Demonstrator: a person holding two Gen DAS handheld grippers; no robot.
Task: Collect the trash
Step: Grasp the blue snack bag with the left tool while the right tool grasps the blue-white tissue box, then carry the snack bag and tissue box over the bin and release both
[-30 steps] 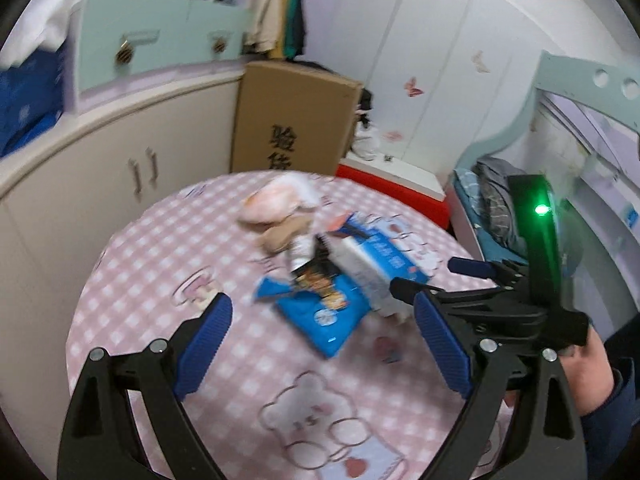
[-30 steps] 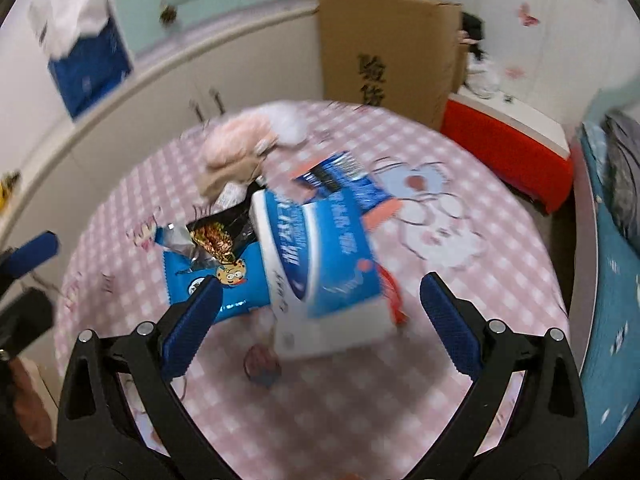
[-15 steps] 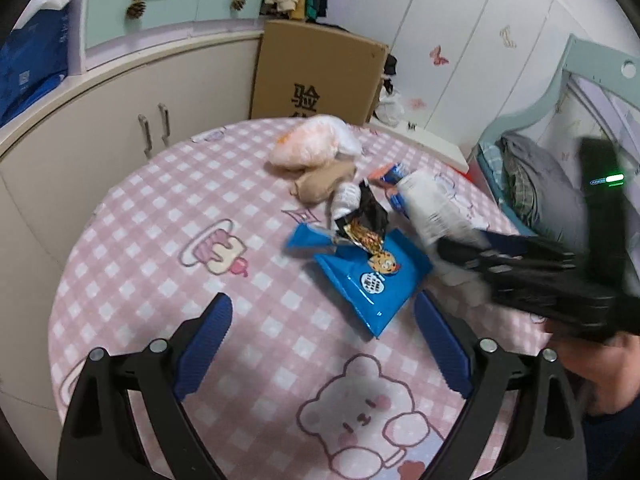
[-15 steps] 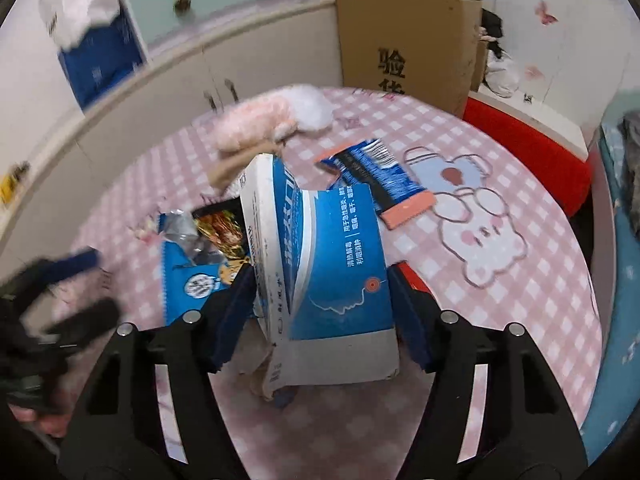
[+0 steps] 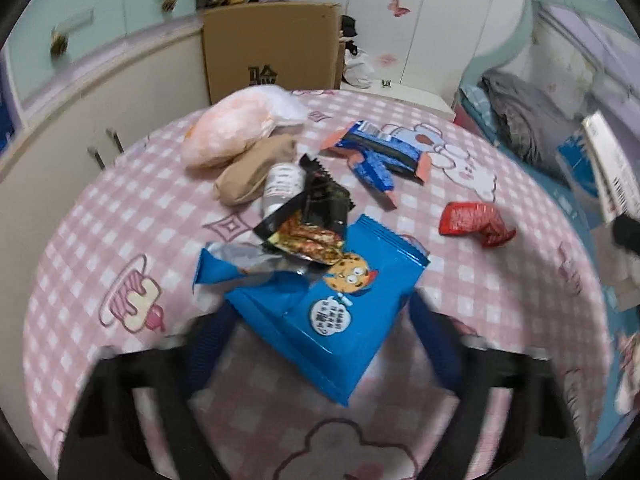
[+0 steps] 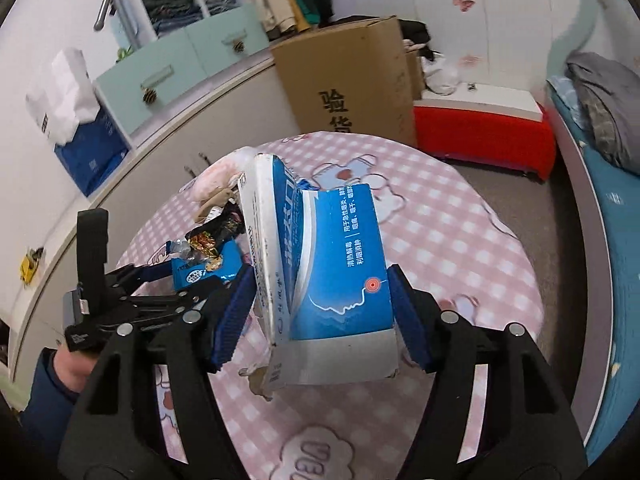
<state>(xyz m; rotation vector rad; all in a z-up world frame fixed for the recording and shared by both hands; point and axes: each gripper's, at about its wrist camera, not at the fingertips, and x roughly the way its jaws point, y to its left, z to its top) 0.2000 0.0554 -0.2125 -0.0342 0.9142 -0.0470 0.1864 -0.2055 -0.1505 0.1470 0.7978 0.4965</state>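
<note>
Right wrist view: we hold the crushed blue-and-white carton (image 6: 324, 280) clamped between our right gripper's (image 6: 320, 316) pads, lifted clear of the pink checked table (image 6: 460, 248), likely so it can be carried off.
Left tool: our left gripper (image 5: 316, 344), blurred, has its fingers straddling the big blue cookie wrapper (image 5: 320, 312); not visibly pinching yet.
Why there: we judge that wrapper is the next pick, being nearest.
Left on table: black snack wrapper (image 5: 316, 208), small bottle (image 5: 282, 186), red wrapper (image 5: 474, 222), torn blue wrapper (image 5: 380, 156).
</note>
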